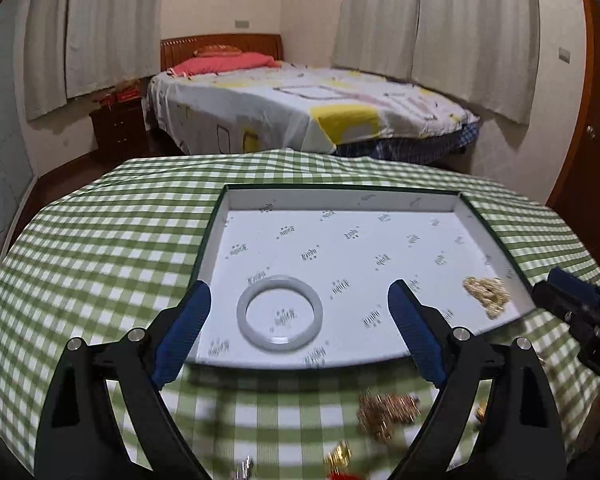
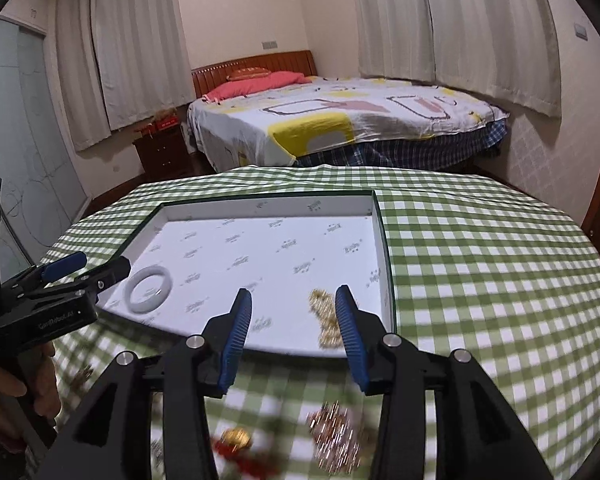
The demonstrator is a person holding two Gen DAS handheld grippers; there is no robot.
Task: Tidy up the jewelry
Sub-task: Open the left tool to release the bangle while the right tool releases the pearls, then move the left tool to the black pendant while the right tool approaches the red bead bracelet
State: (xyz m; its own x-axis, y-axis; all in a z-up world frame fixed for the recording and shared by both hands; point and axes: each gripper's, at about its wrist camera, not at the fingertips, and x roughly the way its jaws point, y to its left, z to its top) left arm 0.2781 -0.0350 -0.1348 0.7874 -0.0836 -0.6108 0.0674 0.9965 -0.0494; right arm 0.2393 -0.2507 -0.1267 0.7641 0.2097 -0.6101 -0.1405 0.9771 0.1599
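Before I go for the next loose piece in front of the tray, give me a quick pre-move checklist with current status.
1. Left gripper open, holding nothing: ok.
2. Right gripper open, holding nothing: ok.
3. White bangle lying flat inside the tray: ok.
4. Gold chain inside the tray, near its right wall: ok.
5. Rose-gold chain pile on the checked cloth, outside the tray, not yet stowed: not ok.
6. Small gold and red pieces at the near edge, blurred; what they are: cannot tell.
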